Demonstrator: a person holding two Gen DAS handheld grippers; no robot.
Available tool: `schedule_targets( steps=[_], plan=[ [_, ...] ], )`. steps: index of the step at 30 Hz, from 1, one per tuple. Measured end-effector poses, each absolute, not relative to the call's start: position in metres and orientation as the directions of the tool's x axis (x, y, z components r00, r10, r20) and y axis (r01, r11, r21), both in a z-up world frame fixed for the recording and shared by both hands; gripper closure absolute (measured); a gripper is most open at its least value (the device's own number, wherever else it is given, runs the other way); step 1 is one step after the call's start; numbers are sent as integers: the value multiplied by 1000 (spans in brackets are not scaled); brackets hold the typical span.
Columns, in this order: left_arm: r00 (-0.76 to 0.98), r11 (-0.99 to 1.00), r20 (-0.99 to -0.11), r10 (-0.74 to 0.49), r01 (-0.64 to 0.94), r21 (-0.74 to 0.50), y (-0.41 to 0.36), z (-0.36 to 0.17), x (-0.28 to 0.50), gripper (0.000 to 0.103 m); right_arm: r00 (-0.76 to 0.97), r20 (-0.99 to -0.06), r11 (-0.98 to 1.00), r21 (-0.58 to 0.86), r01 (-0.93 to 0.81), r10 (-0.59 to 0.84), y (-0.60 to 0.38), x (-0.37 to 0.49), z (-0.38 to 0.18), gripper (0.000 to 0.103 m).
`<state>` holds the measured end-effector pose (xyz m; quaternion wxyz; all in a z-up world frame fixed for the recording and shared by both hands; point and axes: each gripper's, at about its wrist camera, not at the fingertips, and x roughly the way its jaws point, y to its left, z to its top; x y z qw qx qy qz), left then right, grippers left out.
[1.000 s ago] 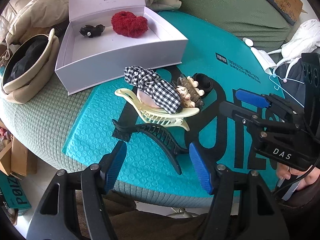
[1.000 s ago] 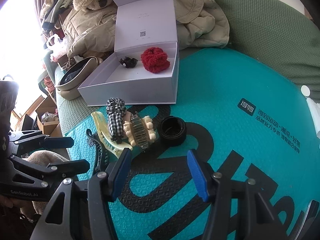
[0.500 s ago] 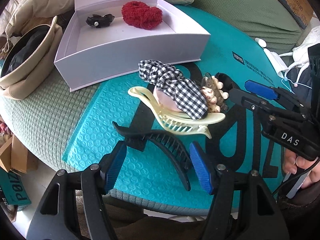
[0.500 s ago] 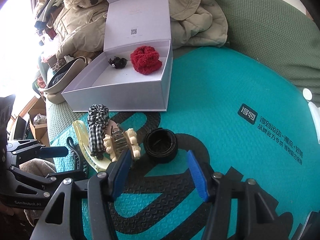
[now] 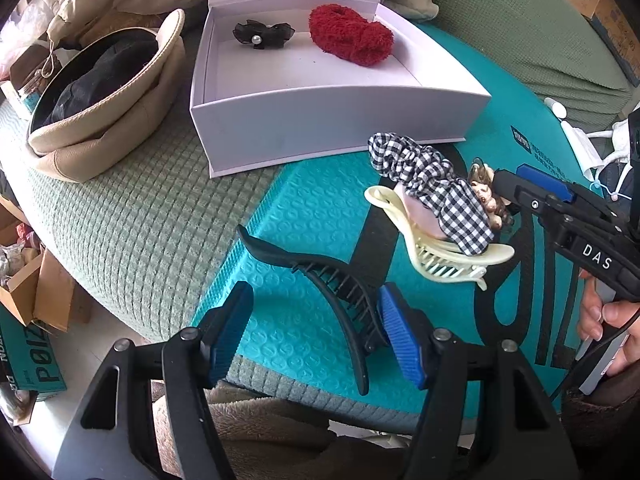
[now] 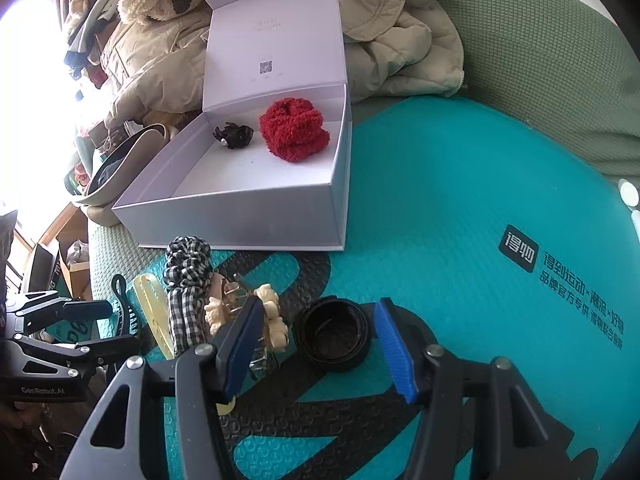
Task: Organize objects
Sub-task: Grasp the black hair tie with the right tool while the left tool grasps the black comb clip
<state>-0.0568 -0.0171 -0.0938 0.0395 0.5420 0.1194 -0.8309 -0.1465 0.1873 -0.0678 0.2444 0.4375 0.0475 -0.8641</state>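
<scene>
Left gripper (image 5: 316,332): fingers wide apart, empty, straddling the near end of the black hair claw (image 5: 328,280), apparently lined up to take it. Right gripper (image 6: 316,344): fingers likewise spread, holding nothing, bracketing the black coiled hair band (image 6: 334,334), likely its pick. Just left of the band: bear-trimmed clip (image 6: 256,312), checked scrunchie (image 5: 428,184) draped over the cream hair claw (image 5: 440,252), all loose on the teal bubble mailer (image 5: 304,208). Farther: open white box (image 5: 320,120), lid up to receive items, already containing red fluffy scrunchie (image 5: 352,36) and black bow (image 5: 262,34). Far left: beige hat (image 5: 104,92). Beneath: green cushion (image 5: 132,220).
</scene>
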Motion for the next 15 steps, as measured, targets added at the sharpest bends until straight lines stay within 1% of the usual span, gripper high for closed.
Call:
schedule_targets(
  steps=[3, 8, 10, 12, 13, 15],
  plan=[
    [-414, -967, -906, 87, 182, -176, -13, -93, -57, 39, -506, -778, -885, 135, 446, -374, 189, -148, -67, 45],
    [-410, -975, -909, 77, 162, -155, -2, -96, -60, 40, -504, -778, -892, 157, 424, -376, 196, -149, -72, 45],
    [-411, -978, -908, 78, 147, -150, 1, -95, -60, 44, -507, -774, -890, 159, 427, -381, 197, -148, -72, 45],
    [-414, -980, -908, 70, 141, -140, 3, -94, -60, 53, -511, -770, -889, 156, 430, -382, 198, -146, -71, 45],
    [-416, -980, -907, 68, 141, -138, 3, -94, -60, 55, -509, -770, -889, 160, 429, -384, 199, -146, -71, 45],
    [-422, -978, -904, 70, 148, -145, -1, -95, -62, 64, -515, -763, -891, 172, 421, -391, 203, -144, -69, 45]
  ],
)
